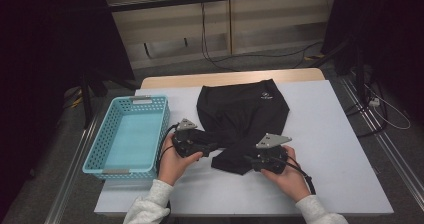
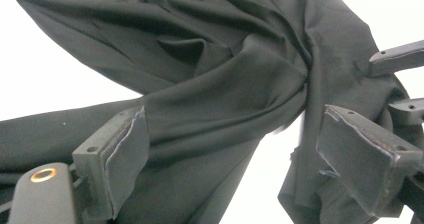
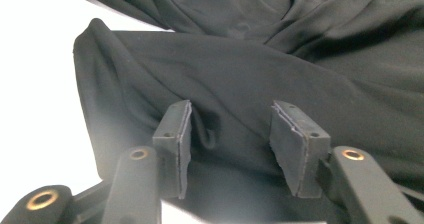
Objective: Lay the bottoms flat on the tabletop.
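Right gripper (image 3: 230, 149): nearest my view; jaws apart with a gap between the pads, black cloth (image 1: 240, 119) bunched between them, not pinched that I can see.
Left gripper (image 2: 230, 169): jaws wide apart, straddling a twisted fold of cloth, not clamped.
Cloth: on the white table (image 1: 330, 149), mid-table, lower end gathered between both grippers.
Basket (image 1: 100, 151): turquoise, just left of my left hand (image 1: 172, 164).

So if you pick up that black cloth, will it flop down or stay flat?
Probably flop: the black cloth already lies bunched in soft folds, with no stiffness to see. It looks thin, so likely light. Grabbed at one spot by the right tool, the rest would likely hang and drag on the table.
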A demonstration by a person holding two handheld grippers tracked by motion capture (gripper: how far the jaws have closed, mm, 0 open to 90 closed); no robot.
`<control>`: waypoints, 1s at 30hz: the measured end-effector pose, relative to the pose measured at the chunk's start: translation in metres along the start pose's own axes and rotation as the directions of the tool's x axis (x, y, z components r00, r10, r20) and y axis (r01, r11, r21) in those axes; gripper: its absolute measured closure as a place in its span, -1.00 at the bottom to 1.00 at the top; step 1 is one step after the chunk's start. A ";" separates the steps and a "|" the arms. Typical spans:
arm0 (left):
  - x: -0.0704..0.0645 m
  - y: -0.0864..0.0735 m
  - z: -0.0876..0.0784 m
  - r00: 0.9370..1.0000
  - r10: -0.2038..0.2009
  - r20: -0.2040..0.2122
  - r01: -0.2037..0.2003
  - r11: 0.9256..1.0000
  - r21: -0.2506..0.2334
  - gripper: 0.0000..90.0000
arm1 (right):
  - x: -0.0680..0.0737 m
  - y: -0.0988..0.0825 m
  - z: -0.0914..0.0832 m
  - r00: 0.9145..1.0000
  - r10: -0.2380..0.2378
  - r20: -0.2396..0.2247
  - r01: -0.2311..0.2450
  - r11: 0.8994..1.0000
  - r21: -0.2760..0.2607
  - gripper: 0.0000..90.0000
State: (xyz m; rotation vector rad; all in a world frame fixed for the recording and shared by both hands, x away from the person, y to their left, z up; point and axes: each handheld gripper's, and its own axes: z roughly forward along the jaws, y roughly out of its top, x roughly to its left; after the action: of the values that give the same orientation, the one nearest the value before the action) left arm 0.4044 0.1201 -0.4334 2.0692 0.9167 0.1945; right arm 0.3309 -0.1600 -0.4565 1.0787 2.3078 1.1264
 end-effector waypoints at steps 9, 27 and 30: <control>0.002 -0.003 -0.002 1.000 -0.005 -0.001 0.005 1.000 0.011 -0.68 | -0.004 0.000 0.003 1.000 -0.022 0.007 0.021 0.999 0.033 0.94; 0.003 -0.005 0.001 1.000 -0.012 -0.008 0.012 1.000 0.020 -0.67 | -0.032 -0.020 -0.033 0.999 0.029 0.041 -0.031 0.998 0.047 0.81; 0.002 -0.004 0.001 1.000 -0.002 0.000 0.002 1.000 0.020 -0.66 | -0.030 -0.018 -0.030 0.999 0.030 0.038 -0.032 0.998 0.053 0.51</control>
State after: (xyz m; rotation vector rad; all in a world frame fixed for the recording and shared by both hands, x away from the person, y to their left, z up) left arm 0.4039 0.1221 -0.4379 2.0863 0.9247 0.1849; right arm 0.3240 -0.2052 -0.4527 1.1487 2.3123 1.0529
